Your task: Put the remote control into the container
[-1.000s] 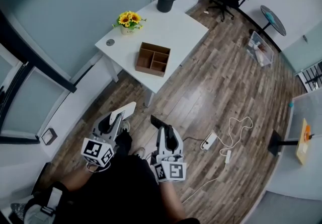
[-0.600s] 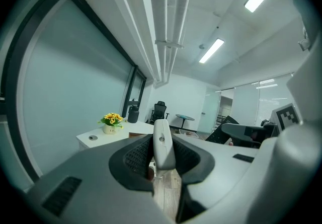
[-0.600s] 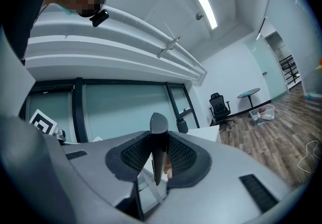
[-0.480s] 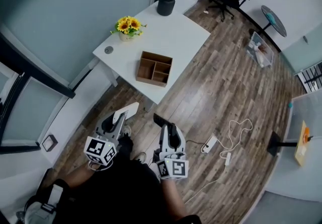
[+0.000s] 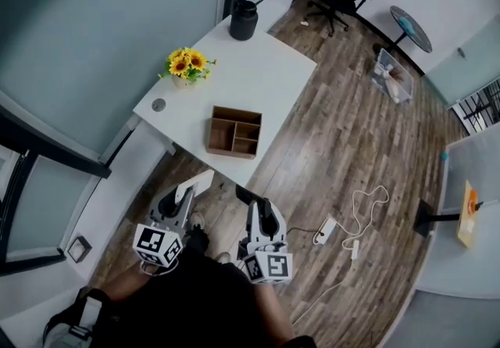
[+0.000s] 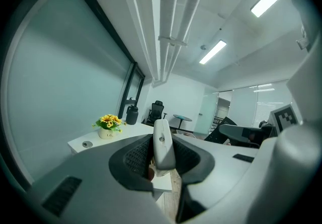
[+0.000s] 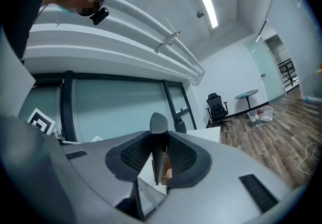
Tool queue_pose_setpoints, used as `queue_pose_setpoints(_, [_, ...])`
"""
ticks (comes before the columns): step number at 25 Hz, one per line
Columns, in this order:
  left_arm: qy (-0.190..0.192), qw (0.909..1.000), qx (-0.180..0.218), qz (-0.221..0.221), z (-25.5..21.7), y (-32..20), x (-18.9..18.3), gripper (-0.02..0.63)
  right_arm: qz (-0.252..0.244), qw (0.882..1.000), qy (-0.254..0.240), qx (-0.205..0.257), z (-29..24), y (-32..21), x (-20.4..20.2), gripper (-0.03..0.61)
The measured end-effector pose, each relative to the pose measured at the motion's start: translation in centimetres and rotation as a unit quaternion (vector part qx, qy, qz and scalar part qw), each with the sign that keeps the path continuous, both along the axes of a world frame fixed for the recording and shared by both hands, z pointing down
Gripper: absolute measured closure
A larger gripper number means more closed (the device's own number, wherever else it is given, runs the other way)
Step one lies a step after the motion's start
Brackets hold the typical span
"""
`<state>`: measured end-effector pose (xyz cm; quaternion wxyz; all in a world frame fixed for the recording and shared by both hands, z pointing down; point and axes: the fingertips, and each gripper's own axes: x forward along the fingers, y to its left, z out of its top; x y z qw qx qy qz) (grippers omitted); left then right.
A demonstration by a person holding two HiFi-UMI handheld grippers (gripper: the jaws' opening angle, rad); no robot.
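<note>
Nearest us, our left gripper [image 5: 184, 196] pinches a white remote control [image 5: 195, 181], and our right gripper [image 5: 256, 209] pinches a dark remote control [image 5: 243, 192]. Farther off, well apart from both, the wooden container [image 5: 232, 151] sits on the white table [image 5: 258, 77], near the sunflowers [image 5: 184, 62].

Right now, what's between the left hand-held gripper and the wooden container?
Head view: only wood floor and bare white tabletop lie before the container.

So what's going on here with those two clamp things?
A person stands short of the white table, a gripper in each hand. The left gripper is shut on a white remote control; the right gripper is shut on a slim dark object, perhaps another remote. The wooden container on the table looks empty.
</note>
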<state>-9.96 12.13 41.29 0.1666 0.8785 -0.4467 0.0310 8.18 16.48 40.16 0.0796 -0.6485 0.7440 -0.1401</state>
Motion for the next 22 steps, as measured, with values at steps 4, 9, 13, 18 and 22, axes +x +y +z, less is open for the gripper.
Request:
queue_pose_setpoints(4, [0.002,0.9999,-0.004,0.015,0.5,-2.3,-0.5,0.517,0.013,1.000,0.005,0.000,0.2,-2.1,-0.9,0.482])
queue_pose_setpoints(9, [0.008,0.9995,-0.010,0.028,0.7,-4.6,-1.1,0.518,0.030,0.999,0.011,-0.005,0.3,-4.1,-1.6,0.482])
queue_pose_setpoints(13, [0.008,0.9990,-0.008,0.044,1.0,-6.3,-1.4,0.517,0.050,0.999,-0.001,-0.013,1.1,-5.0,-1.5,0.482])
queue_pose_setpoints(18, [0.015,0.9987,-0.019,0.045,1.4,-7.4,-2.1,0.517,0.061,0.998,0.007,-0.017,0.9,-5.7,-1.6,0.482])
queue_pose_setpoints(22, [0.022,0.9984,-0.016,0.050,1.3,-8.2,-1.9,0.518,0.065,0.998,0.005,-0.007,0.6,-6.7,-1.5,0.482])
